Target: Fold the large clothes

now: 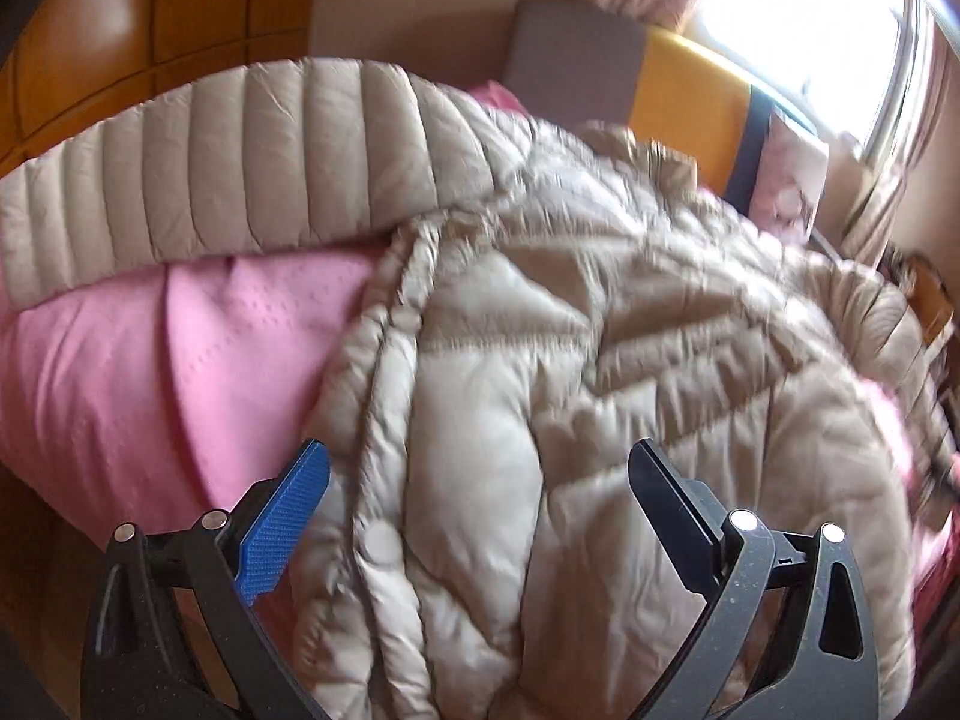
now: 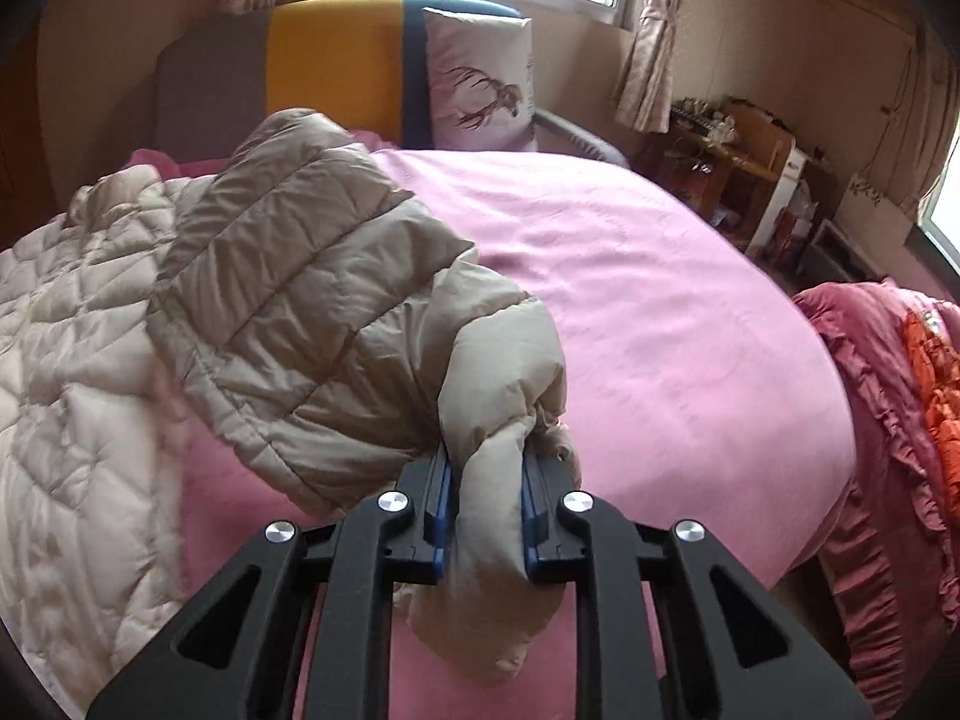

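My right hand-held gripper (image 2: 483, 510) pinched the jacket (image 1: 540, 360) sleeve (image 2: 312, 312), which ran toward the headboard (image 2: 330, 60); my left hand-held gripper (image 1: 480, 504) gaped empty.

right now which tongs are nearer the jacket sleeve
Right. The right tongs are shut on the sleeve, holding its end above the pink bedspread. The left tongs are open over the jacket body, gripping nothing.
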`<state>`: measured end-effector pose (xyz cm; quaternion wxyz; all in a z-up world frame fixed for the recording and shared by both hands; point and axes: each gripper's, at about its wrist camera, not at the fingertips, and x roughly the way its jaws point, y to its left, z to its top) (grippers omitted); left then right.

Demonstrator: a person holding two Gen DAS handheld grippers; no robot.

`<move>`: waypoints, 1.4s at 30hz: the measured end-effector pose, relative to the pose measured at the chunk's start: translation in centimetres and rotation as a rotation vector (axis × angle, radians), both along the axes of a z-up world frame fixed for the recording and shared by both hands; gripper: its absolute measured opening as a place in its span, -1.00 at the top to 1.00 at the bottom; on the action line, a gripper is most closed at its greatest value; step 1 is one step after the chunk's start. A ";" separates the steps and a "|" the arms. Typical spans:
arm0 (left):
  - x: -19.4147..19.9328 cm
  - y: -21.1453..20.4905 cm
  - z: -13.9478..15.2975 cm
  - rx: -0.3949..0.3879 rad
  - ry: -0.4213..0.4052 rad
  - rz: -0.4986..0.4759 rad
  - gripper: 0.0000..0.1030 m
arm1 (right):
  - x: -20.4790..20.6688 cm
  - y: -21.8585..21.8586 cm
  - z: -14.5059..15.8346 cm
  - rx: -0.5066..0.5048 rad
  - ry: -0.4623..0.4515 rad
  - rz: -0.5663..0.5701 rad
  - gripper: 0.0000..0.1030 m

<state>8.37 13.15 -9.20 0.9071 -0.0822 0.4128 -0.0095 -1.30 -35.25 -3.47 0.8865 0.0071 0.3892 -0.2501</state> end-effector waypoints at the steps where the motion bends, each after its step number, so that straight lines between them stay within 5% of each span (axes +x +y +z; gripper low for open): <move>1: -0.2 0.1 -0.2 0.014 0.003 -0.005 -0.92 | 0.5 -1.4 0.1 -0.026 0.002 -0.024 0.72; 6: -0.6 1.1 -0.4 0.060 0.011 0.013 -0.92 | 3.1 -9.1 -0.9 -0.081 0.051 -0.152 0.67; 7: -0.6 1.5 -0.5 0.069 0.010 0.029 -0.92 | 3.5 -9.9 -1.1 -0.054 0.066 -0.154 0.42; 8: -0.8 1.7 -0.4 0.083 0.006 0.046 -0.92 | 3.9 -10.2 -1.2 -0.031 0.074 -0.161 -0.08; 10: -0.9 2.6 -0.3 0.098 -0.002 0.064 -0.92 | 2.8 -9.4 0.1 -0.005 -0.006 -0.182 -0.60; 12: -1.1 3.2 -0.4 0.078 -0.007 0.059 -0.92 | 1.0 -6.9 1.8 0.034 -0.114 -0.140 -0.88; 15: -0.6 4.1 -1.6 -0.021 0.053 0.015 -0.92 | 0.9 -2.2 3.0 0.192 -0.185 0.033 -0.88; 18: -0.8 4.5 -2.4 -0.084 0.067 0.013 -0.92 | 1.4 3.4 1.7 0.431 -0.142 0.280 -0.84; 23: -2.0 4.2 -2.9 -0.077 0.073 -0.024 -0.89 | 3.9 11.0 -2.3 0.548 0.049 0.461 -0.33; 25: -2.3 3.9 -3.1 -0.089 0.087 -0.042 -0.67 | 4.7 11.9 -3.5 0.590 0.071 0.472 -0.03; 27: -2.4 3.3 -3.0 -0.093 0.091 -0.058 -0.25 | 5.2 12.6 -3.5 0.558 0.078 0.455 0.20; 29: -2.6 3.0 -2.4 -0.113 0.092 -0.087 0.43 | 5.3 12.2 -2.5 0.547 0.054 0.450 0.56; 31: -3.1 3.1 -1.3 -0.107 0.083 -0.092 0.60 | 5.0 10.6 -0.2 0.500 0.023 0.417 0.65; 36: -4.9 4.6 0.6 -0.113 0.062 -0.143 0.64 | 4.8 8.4 3.1 0.465 -0.012 0.428 0.67; 40: -6.1 4.8 -2.8 -0.098 0.144 -0.151 0.64 | 4.5 9.4 -1.0 0.450 0.082 0.431 0.65; 42: -6.7 5.2 -3.4 -0.156 0.127 -0.139 0.63 | 4.1 10.0 -2.8 0.454 0.078 0.418 0.50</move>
